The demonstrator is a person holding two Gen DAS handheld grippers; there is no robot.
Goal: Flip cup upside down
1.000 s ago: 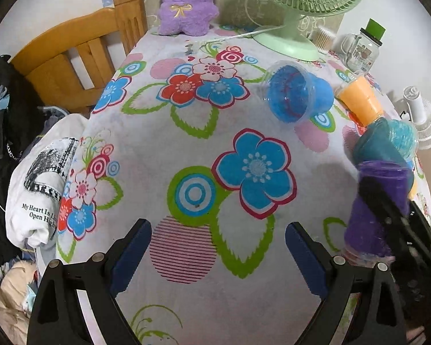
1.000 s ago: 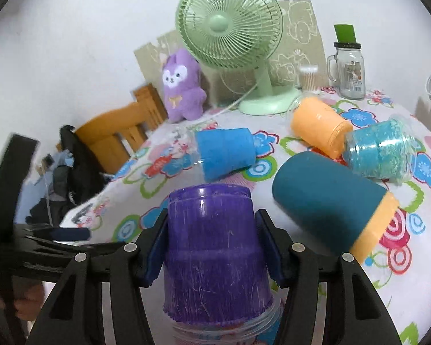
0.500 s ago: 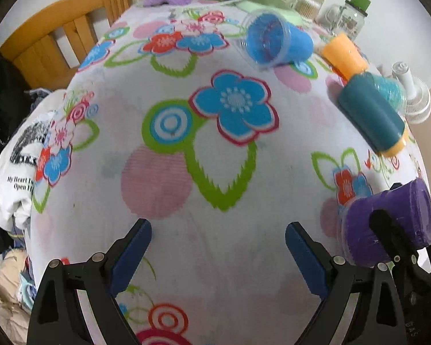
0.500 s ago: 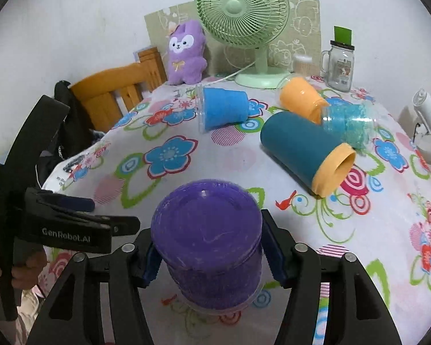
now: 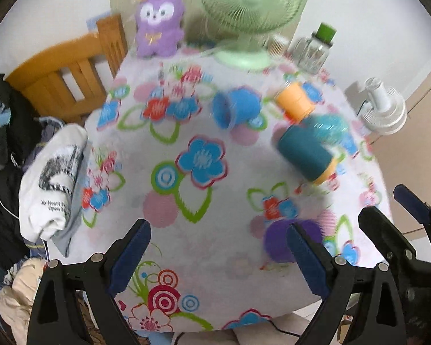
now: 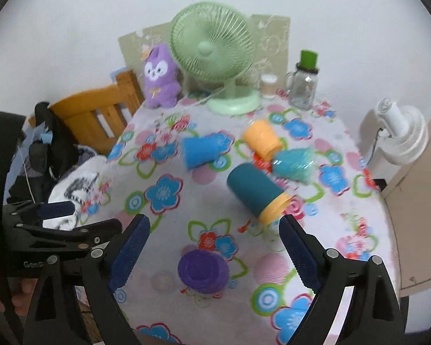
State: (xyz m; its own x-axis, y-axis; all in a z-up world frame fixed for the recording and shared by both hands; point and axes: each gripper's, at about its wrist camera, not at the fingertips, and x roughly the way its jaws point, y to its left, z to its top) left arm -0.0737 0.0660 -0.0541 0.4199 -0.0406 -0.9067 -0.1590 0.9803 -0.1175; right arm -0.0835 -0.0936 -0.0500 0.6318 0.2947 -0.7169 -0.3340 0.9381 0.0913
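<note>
The purple cup (image 6: 203, 270) stands upside down on the flowered tablecloth (image 6: 186, 207) near the front edge. It also shows in the left wrist view (image 5: 281, 243), partly behind a finger. My right gripper (image 6: 214, 254) is open above and behind it, not touching. My left gripper (image 5: 218, 257) is open and empty. A blue cup (image 6: 204, 149), an orange cup (image 6: 261, 138), a turquoise cup (image 6: 294, 162) and a dark teal cup (image 6: 255, 195) lie on their sides further back.
A green fan (image 6: 215, 54), a purple plush toy (image 6: 159, 77) and a glass jar with a green lid (image 6: 303, 86) stand at the table's back. A wooden chair (image 6: 97, 115) with clothes is at left. A white fan (image 6: 399, 135) is at right.
My right gripper has let go of the purple cup, opened and drawn back and up. The cup now stands upside down on the cloth. The left gripper has tilted up.
</note>
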